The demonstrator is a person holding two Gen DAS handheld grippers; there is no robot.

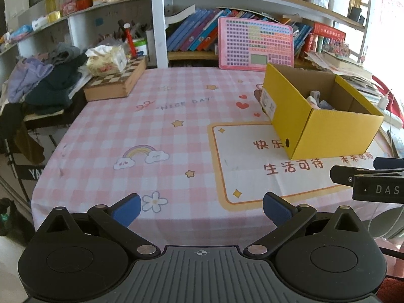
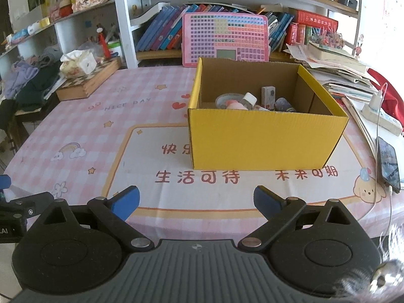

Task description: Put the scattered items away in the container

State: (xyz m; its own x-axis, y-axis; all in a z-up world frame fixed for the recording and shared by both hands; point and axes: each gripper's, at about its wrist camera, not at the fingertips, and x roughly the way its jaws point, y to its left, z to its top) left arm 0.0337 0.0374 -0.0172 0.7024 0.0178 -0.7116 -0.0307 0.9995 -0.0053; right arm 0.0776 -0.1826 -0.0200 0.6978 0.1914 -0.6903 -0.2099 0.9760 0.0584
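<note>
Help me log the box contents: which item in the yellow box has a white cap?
The small clear bottle, lying tilted near the middle of the box. The grey upright block and dark rounded piece beside it show no cap.

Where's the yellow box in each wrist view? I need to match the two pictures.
Left wrist: yellow box sits right of centre, seen corner-on, with the right gripper poking in below it.
Right wrist: the box is centred, front wall facing the camera, small items visible inside.
Shared landmark: the pink board leaning on the shelf behind the box.
</note>
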